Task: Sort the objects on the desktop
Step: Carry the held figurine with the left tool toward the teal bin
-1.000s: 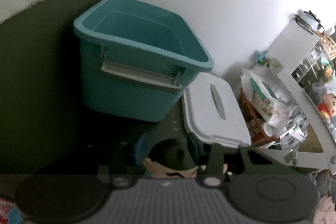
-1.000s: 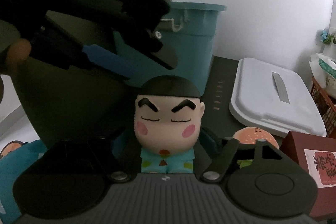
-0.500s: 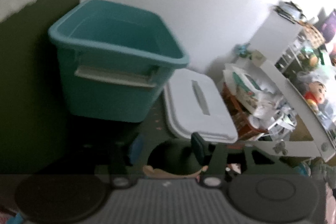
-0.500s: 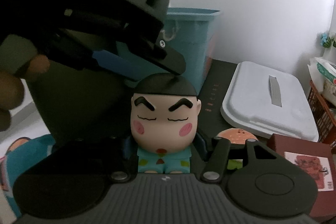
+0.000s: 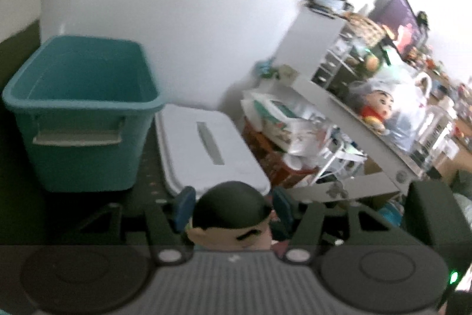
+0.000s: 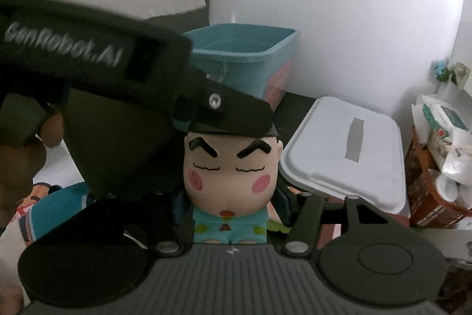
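White "GenRobot.AI" lettering, probably, left hand-held gripper (image 6: 230,120)

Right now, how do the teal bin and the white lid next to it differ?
The teal bin is deep and stands upright with its top open; the white lid is shallow and lies flat. The teal bin has a grey handle on its side wall; the white lid has a grey strip along its top. Both sit side by side on the dark desk.

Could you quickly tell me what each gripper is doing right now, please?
Left gripper: jaws opening, either side of the cartoon figure's head.
Right gripper: shut on the cartoon figure.
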`<state>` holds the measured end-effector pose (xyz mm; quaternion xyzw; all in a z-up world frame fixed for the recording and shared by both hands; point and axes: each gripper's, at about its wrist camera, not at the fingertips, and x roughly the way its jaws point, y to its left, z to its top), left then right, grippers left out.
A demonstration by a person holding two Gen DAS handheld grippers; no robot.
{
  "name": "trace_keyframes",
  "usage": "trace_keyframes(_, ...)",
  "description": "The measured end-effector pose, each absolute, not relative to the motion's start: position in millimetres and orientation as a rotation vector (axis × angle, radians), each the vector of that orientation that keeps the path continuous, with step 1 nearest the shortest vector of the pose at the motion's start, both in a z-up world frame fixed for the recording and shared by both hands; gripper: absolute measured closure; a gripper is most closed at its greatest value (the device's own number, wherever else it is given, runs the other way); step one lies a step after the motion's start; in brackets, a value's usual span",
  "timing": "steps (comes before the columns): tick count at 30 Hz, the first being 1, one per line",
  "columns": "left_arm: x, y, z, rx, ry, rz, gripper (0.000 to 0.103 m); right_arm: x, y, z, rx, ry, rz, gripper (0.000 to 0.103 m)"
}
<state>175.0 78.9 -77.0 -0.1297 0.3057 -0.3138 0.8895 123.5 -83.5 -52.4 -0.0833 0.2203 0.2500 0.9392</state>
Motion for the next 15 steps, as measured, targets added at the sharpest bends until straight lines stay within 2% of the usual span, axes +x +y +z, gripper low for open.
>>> trace_keyframes(15, 154.2, 72.8, -59.2, -0.247, 0.595, -0.748, 0.038, 94.6, -103.9, -13.3, -0.168, 0.44, 0.594, 0.042)
